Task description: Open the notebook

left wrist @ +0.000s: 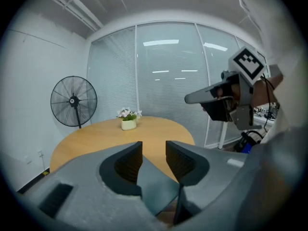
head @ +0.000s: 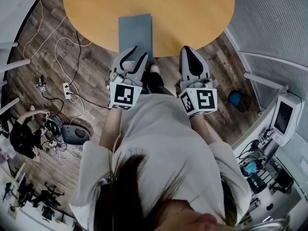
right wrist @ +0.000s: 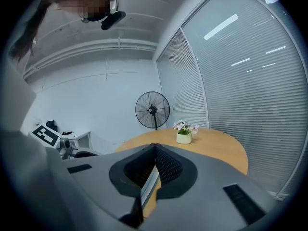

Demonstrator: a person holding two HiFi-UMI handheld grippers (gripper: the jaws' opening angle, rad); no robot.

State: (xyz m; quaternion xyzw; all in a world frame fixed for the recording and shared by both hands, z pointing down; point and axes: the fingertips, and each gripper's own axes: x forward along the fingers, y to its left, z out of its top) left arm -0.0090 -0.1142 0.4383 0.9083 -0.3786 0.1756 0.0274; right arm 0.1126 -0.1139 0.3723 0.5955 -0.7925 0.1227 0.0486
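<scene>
Notebook, grey-blue, rectangular, closed [head: 135,32], lies flat at near edge of round light-wood table [head: 192,13], just ahead of and below left gripper [head: 136,54]. Left jaws stand apart, pads touching nothing. Right gripper [head: 188,49] is level alongside left one, to notebook's right, with jaw tips closed together and empty.

Table [head: 192,13]: rounded top, light orange wood. One grey-blue notebook [head: 135,32] lies flat and closed at the near edge, its long sides running away from the rim. One small white pot [left wrist: 128,123] of pale flowers stands upright toward the far side, well apart from the notebook.

Floor [head: 96,71]: dark wood planks. White cables [head: 57,49] loop across it beside the table and reach a white power strip [head: 67,91]. A rounded grey device [head: 74,134] sits nearby among black leads.
</scene>
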